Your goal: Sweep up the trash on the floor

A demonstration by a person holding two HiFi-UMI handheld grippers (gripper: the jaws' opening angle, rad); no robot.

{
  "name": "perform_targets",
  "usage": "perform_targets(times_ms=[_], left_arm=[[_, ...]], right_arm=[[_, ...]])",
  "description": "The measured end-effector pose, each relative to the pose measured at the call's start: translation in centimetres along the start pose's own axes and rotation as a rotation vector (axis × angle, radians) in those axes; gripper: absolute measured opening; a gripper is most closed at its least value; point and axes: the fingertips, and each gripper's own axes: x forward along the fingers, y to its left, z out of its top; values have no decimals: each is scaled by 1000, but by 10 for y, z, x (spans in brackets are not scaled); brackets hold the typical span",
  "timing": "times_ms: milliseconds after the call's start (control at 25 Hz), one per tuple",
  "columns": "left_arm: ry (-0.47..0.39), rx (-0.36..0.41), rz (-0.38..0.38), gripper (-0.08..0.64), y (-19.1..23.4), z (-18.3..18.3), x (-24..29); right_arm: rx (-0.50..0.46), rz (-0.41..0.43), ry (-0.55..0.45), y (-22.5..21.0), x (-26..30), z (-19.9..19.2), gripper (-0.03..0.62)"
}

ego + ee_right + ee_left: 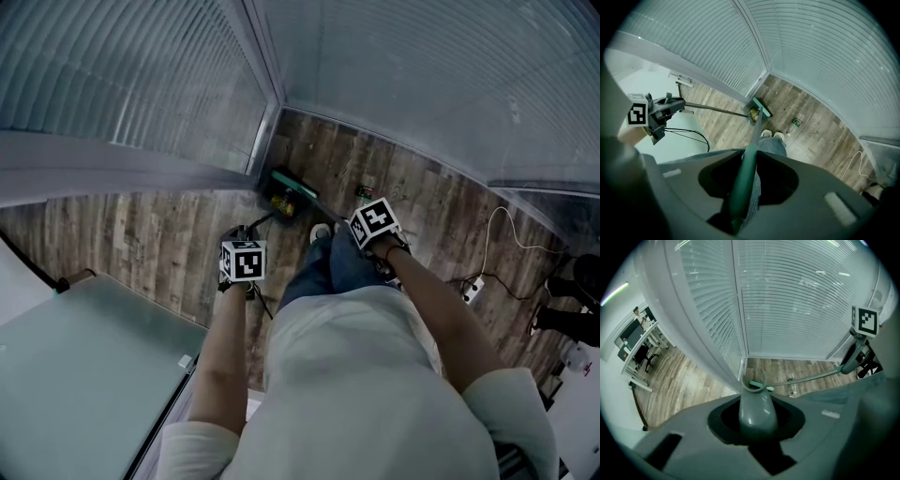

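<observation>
Right claw [750, 174] is clamped on the green broom [761, 106] handle, and left claw [757, 414] is shut round the grey dustpan [277, 202] handle (neither handle looks loose). 1 yellow packet [752, 114] is seen at the dustpan in the corner, by the broom head; 1 bottle [797, 122] lies apart on the floor and could be rolled away if struck too hard. No print on its green label can be read.

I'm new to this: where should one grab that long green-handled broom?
High on the slim round shaft of the long green-handled broom, where the right gripper holds it: jaws closing across it from either side, since it slants down to the brush head on the floor.
</observation>
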Motion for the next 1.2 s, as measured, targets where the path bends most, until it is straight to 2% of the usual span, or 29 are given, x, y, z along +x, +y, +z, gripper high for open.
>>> perform_targets(times_ms=[600, 1200], left_arm=[[-8, 121, -52, 92, -30, 15, -1], [-25, 288, -125, 92, -74, 59, 6]], right_arm=[[299, 129, -168, -31, -25, -19, 107], [776, 311, -389, -88, -58, -50, 107]])
